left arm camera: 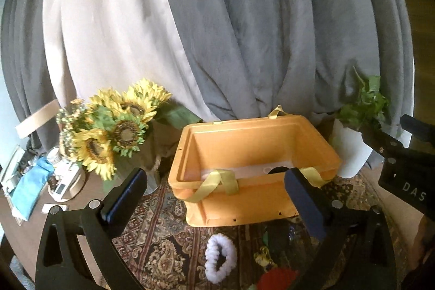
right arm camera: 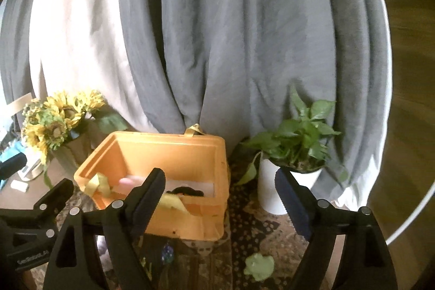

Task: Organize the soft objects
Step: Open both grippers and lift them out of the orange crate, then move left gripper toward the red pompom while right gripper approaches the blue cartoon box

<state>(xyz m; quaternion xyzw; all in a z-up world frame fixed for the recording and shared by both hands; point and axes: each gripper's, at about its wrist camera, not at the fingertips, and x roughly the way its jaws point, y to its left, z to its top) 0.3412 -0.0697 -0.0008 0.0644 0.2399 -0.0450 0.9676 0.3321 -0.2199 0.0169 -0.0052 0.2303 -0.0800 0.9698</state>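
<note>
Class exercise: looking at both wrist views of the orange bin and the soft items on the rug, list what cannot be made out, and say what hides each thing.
- Orange bin contents: its near wall hides all but white, pink and dark patches, both views.
- Red item: cut off by the bottom edge, left view.
- Small items before the bin: blurred, behind the right gripper finger.
- Green soft item: too blurred to identify.

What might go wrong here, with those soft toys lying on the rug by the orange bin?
Both grippers, left and right, are open and empty, near the orange bin. A swing sideways might knock the sunflowers or the potted plant. The bin's yellow strap droops over its front rim and might snag a gripper reaching for the white fluffy ring.
</note>
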